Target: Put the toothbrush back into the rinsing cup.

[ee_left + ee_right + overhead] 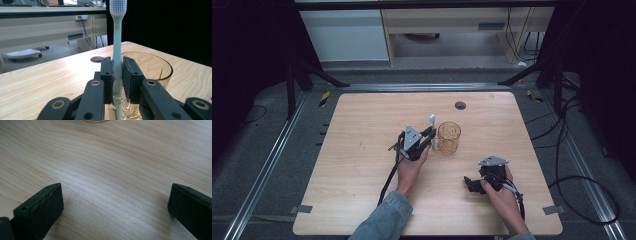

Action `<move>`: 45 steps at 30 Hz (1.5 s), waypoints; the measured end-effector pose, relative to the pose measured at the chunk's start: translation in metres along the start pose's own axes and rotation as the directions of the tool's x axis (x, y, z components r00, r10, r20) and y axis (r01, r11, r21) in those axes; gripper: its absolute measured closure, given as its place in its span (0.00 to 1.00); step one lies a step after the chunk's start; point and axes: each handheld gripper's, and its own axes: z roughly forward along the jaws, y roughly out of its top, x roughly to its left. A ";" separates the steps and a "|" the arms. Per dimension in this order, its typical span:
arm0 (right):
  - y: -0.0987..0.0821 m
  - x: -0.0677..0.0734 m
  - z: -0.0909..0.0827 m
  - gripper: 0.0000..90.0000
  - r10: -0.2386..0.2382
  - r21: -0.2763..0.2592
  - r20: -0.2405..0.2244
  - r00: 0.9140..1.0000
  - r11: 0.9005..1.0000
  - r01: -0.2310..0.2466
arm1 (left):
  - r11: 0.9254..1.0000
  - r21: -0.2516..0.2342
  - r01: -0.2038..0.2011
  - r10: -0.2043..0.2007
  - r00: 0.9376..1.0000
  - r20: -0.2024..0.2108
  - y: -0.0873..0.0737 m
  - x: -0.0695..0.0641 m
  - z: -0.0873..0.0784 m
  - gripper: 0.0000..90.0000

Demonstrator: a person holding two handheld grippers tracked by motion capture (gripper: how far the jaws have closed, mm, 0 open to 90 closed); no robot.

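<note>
left gripper (428, 138) sits near desk centre, fingers (107, 75) clamped on the handle of a pale green toothbrush (117, 45), held upright with the bristle head on top. in the left gripper view the handle runs down between the pads with its lower end below them, in front of the amber cut-glass tumbler (448, 137). cannot tell whether the tip is inside the rim or just outside it.

tumbler stands upright at 3 o'clock of the left gripper, just beside it, on the wooden desk (362, 165).

right gripper (473, 184) rests low over bare desk at 5 o'clock of the tumbler, well apart from it. fingers (42, 207) spread wide, holding nothing.

judgement: step in hand looks like standing the toothbrush in the tumbler. to do it well:
- keep the handle vertical and centre it over the mouth before lowering.
- avoid knocking the near rim; the glass looks light enough to slide or tip.
- let go only once the lower end is at the bottom, so the brush leans on the rim gently.
- right gripper could steady the glass if needed.
</note>
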 end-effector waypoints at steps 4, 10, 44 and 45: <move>0.000 0.000 0.000 0.01 0.000 0.000 0.000 1.000 1.000 0.000 | 1.000 0.006 0.001 -0.001 1.000 0.002 -0.001 0.000 0.000 0.87; 0.000 0.000 0.000 0.01 0.000 0.000 0.000 1.000 1.000 0.000 | 1.000 0.010 -0.002 0.002 1.000 0.003 -0.001 -0.001 0.001 0.87; 0.000 0.000 0.000 0.00 0.005 0.001 -0.002 1.000 1.000 -0.005 | 0.999 0.033 -0.014 0.013 1.000 0.012 0.003 -0.001 -0.001 0.67; 0.000 0.000 0.000 0.00 0.005 0.001 -0.002 1.000 1.000 -0.005 | 0.999 0.033 -0.014 0.013 1.000 0.012 0.003 -0.001 -0.001 0.65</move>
